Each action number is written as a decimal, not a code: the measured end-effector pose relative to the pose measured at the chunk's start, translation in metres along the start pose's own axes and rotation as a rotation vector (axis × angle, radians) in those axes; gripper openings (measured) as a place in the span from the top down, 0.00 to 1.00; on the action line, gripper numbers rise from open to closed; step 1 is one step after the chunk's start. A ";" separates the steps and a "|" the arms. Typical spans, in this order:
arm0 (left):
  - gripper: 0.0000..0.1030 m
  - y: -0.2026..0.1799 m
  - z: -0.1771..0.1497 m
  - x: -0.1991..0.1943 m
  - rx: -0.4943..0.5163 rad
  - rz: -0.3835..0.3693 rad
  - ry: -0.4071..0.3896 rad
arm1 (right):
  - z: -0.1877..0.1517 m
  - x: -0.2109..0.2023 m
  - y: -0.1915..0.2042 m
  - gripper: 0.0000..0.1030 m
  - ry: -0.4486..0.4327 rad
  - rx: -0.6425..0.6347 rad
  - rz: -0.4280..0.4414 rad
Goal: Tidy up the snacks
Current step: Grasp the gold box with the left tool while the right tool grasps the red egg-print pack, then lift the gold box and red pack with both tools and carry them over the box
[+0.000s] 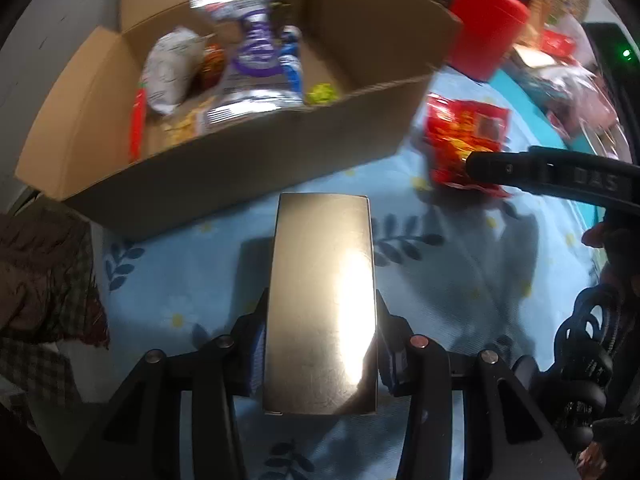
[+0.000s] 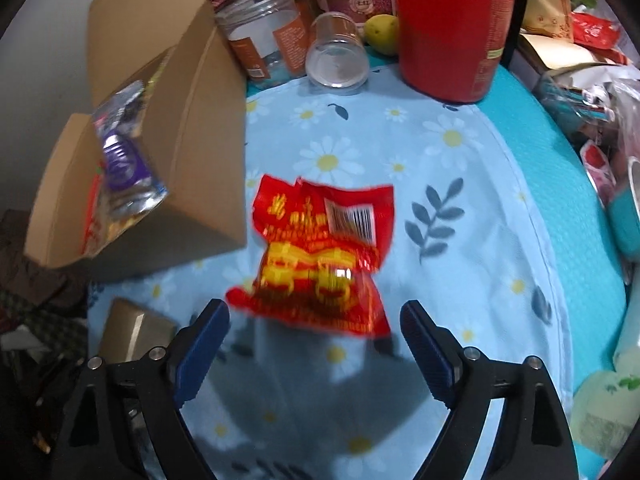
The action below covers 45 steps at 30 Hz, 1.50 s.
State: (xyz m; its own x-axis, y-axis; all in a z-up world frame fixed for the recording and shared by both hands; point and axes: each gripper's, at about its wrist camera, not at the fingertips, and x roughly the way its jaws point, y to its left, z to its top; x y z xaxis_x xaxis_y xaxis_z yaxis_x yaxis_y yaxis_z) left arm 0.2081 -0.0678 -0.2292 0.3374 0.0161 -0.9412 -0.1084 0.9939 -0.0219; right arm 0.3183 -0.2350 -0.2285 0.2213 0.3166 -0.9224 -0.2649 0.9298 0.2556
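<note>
The surface (image 2: 460, 208), covered with a light blue cloth with daisies, lies under both claws. The cardboard box (image 1: 224, 176) stands ahead of the left claw (image 1: 320, 360), a little to its left side, open at the top and already holding several snack bags. Beyond the right claw (image 2: 316, 344), far ahead, stand a red canister (image 2: 452, 32) and some clear jars.

The left claw is pinching a gold box (image 1: 324, 304) between its pads – the box stands out forward from the claw, above the cloth and just short of the cardboard wall. The right claw is spread wide, with nothing between its pads. The red snack bag (image 2: 320, 256) lies flat on the cloth just ahead of it, near the side of the cardboard box.

I judge that two steps are in hand: the gold box is on its way to the cardboard box, and the red bag is next to be picked. The next move calls for lifting the gold box over the wall before release – and for lowering the right claw around the bag's edge.
</note>
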 end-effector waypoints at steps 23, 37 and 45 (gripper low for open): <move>0.57 0.020 -0.017 0.003 0.019 -0.048 0.044 | -0.052 0.026 0.039 0.29 0.055 -0.083 -0.124; 0.57 -0.011 -0.057 0.004 0.177 -0.065 0.119 | -0.136 0.013 0.062 0.24 0.164 -0.129 -0.127; 0.56 -0.018 -0.054 0.010 0.187 -0.045 0.078 | -0.147 0.026 0.078 0.12 0.136 -0.187 -0.181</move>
State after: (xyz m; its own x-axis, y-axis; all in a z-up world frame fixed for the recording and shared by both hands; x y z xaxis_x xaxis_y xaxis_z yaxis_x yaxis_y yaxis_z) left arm 0.1626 -0.0918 -0.2565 0.2634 -0.0297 -0.9642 0.0828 0.9965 -0.0081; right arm 0.1651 -0.1818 -0.2753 0.1563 0.1090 -0.9817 -0.4040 0.9140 0.0372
